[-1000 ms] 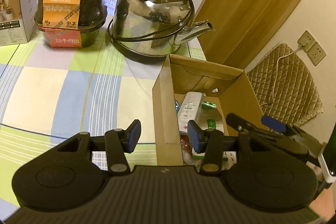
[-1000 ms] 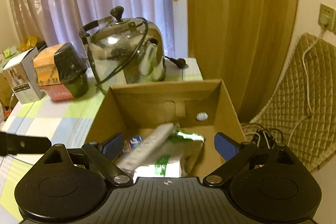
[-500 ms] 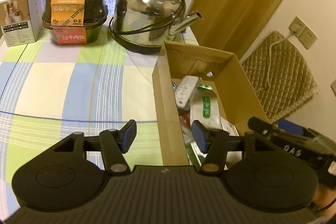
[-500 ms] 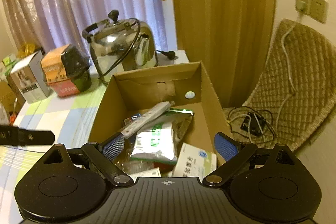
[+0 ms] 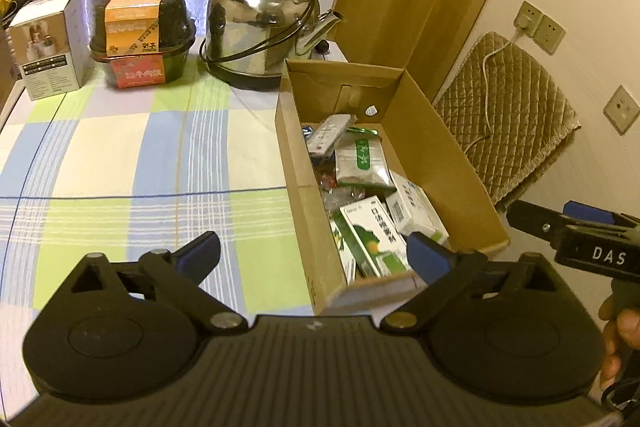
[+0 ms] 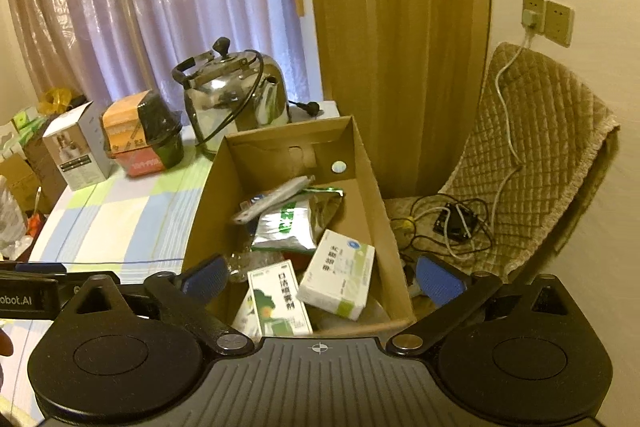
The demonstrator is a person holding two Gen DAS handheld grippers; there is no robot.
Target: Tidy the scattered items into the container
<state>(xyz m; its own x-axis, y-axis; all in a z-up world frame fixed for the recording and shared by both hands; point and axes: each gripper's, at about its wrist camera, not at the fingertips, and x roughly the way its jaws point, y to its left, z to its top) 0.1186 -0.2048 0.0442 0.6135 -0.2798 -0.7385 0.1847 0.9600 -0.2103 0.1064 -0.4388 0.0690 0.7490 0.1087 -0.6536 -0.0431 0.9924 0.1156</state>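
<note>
Checked tablecloth covers the table, with a steel kettle at its far edge. One cardboard box sits on the right side of the table, its long axis running from the near edge toward the kettle. Medicine boxes and a foil packet lie inside. Left gripper and right gripper both have jaws spread wide, holding nothing, above the box's near end.
</note>
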